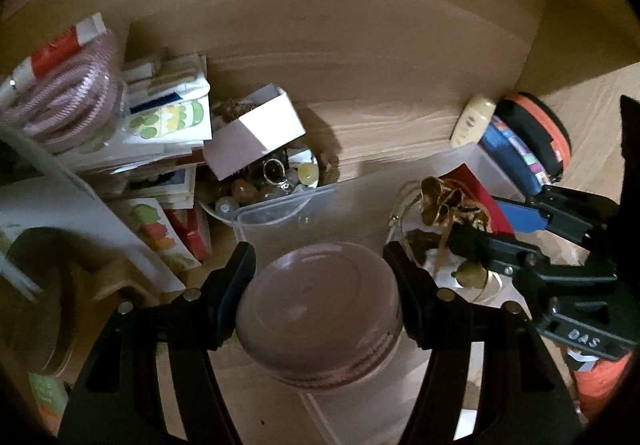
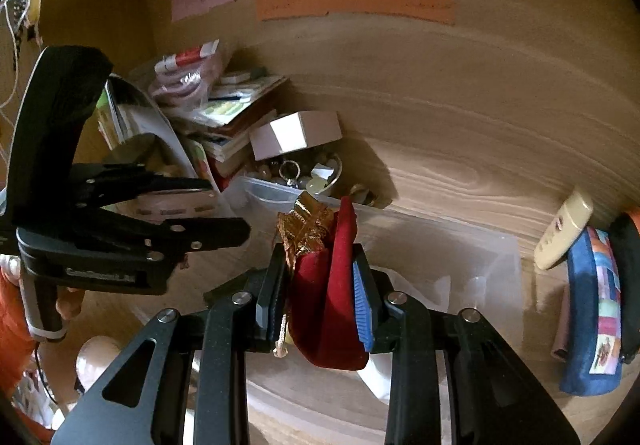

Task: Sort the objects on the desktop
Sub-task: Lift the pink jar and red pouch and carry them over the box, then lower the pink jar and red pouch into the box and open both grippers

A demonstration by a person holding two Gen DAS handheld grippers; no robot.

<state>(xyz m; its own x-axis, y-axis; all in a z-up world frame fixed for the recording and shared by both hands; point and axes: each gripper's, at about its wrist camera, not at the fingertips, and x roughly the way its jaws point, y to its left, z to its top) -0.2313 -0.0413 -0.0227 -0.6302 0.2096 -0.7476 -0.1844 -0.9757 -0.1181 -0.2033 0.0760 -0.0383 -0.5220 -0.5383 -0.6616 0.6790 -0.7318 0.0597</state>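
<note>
My left gripper (image 1: 320,285) is shut on a round mauve jar (image 1: 320,309) and holds it over a clear plastic bin (image 1: 288,205). My right gripper (image 2: 320,285) is shut on a red velvet pouch with a gold ribbon (image 2: 336,285), held above the same bin (image 2: 480,257). In the left wrist view the right gripper (image 1: 488,229) reaches in from the right with the pouch's gold ribbon (image 1: 444,201) showing. In the right wrist view the left gripper (image 2: 224,213) sits at the left.
A bowl of stones and rings (image 1: 276,177) with a white box (image 1: 256,129) on it stands behind the bin. Stacked cards and a pink cord pack (image 1: 72,93) lie left. A cream tube (image 1: 472,121) and blue pouch (image 2: 596,309) lie right, against the wooden back wall.
</note>
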